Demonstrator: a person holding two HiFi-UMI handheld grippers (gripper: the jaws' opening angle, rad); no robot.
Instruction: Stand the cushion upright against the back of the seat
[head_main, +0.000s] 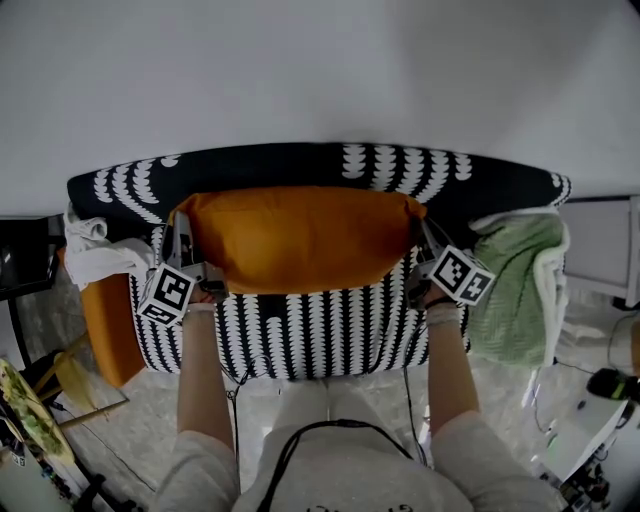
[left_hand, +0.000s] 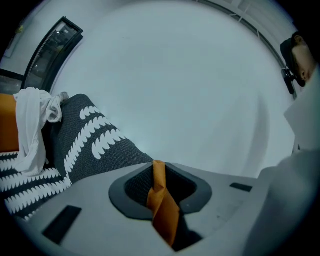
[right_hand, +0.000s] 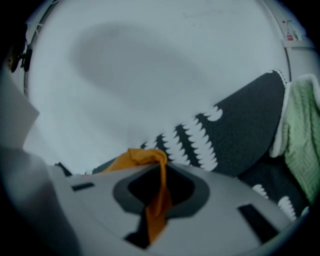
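Against seat back (head_main: 290, 162), cushion (head_main: 300, 240) held upright (corners pinched).

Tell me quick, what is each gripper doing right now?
The left gripper is shut on a pinch of the orange cushion.
The right gripper is shut on the cushion's other end.

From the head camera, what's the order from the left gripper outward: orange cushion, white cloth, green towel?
1. orange cushion: its left corner is pinched by the left gripper.
2. white cloth: draped just left of it.
3. green towel: far right side.
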